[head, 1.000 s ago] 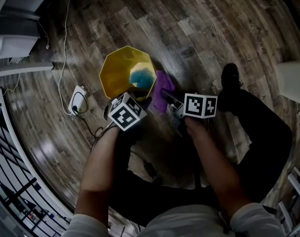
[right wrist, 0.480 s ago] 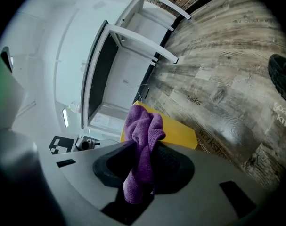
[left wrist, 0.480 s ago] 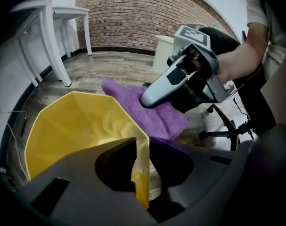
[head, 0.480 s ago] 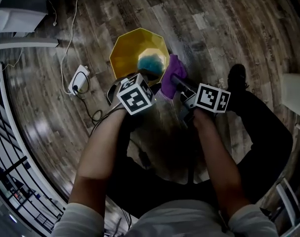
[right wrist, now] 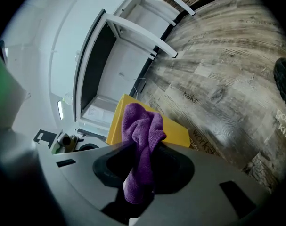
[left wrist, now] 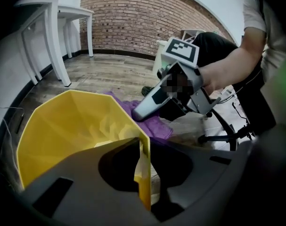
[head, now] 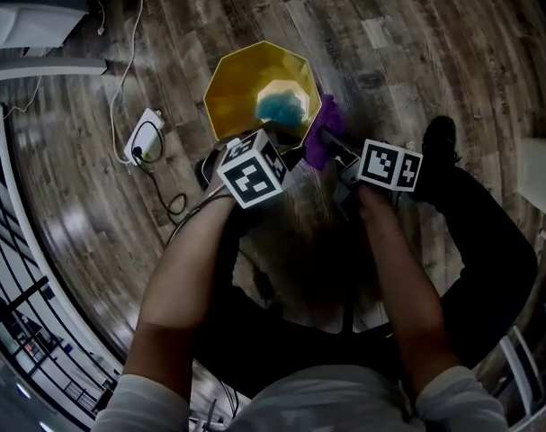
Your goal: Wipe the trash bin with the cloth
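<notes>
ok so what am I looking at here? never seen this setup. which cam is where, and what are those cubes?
There is no robot. A person holds a pair of hand tongs in each hand, and the marker cubes are part of the tongs. The head view comes from a camera on the person's head, looking down at the wood floor. The two gripper views come from cameras riding on the tongs, looking along their jaws. On the floor stands a yellow trash bin with something blue inside, and a white plug block with cables lies nearby. The left tongs are clamped on the bin's wall. The right tongs hold a purple cloth close by the bin's outside.
</notes>
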Action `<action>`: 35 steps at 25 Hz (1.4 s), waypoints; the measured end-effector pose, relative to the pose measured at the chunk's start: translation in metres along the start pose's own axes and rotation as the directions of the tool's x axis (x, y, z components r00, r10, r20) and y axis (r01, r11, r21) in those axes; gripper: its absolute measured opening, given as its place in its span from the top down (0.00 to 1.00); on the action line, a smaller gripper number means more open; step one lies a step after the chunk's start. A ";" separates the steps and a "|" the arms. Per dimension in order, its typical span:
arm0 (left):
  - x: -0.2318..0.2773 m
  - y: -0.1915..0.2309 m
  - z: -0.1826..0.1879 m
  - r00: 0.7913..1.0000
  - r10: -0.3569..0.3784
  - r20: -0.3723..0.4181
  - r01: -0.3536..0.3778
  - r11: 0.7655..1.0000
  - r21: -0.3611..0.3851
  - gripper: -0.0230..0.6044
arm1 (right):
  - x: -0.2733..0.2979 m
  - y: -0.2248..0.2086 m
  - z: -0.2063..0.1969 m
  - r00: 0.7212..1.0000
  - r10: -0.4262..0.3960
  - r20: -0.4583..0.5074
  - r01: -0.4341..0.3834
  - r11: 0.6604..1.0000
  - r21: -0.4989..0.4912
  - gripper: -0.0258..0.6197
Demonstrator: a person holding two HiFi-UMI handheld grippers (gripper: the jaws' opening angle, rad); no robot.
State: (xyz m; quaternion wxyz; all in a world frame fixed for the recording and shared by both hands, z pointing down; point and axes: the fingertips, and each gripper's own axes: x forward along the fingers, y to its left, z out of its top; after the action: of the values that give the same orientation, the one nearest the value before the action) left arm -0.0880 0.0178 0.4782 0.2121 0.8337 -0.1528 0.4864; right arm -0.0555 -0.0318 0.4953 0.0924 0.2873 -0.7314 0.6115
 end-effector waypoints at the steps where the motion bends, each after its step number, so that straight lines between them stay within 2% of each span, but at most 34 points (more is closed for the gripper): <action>1: 0.000 0.000 0.001 1.000 -0.001 0.002 0.001 1.000 -0.001 0.88 | 0.003 -0.005 0.000 1.000 -0.008 -0.007 0.008 1.000 -0.001 0.79; 10: -0.001 0.002 0.011 0.998 -0.021 0.053 0.024 0.999 -0.042 0.87 | 0.039 -0.052 -0.002 0.993 -0.089 -0.081 0.086 0.996 -0.038 0.79; 17: -0.004 0.000 0.005 0.999 -0.020 0.050 0.023 0.998 -0.057 0.87 | 0.070 -0.091 -0.015 0.977 -0.146 -0.155 0.135 0.988 -0.078 0.79; 26: -0.004 -0.002 0.005 0.999 -0.004 0.049 0.007 0.999 -0.049 0.87 | 0.108 -0.141 -0.031 0.945 -0.233 -0.229 0.210 0.970 -0.122 0.79; 32: -0.004 -0.002 0.009 0.998 -0.002 0.056 0.005 0.998 -0.060 0.87 | 0.127 -0.171 -0.043 0.913 -0.305 -0.272 0.272 0.950 -0.153 0.79; 35: -0.004 -0.001 0.010 0.998 0.004 0.068 0.001 0.997 -0.078 0.87 | 0.132 -0.176 -0.042 0.912 -0.306 -0.271 0.280 0.951 -0.132 0.79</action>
State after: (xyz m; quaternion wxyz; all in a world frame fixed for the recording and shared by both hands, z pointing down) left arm -0.0821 0.0137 0.4707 0.2388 0.8409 -0.1794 0.4514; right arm -0.0790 -0.0474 0.7172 0.3016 0.2972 -0.6854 0.5924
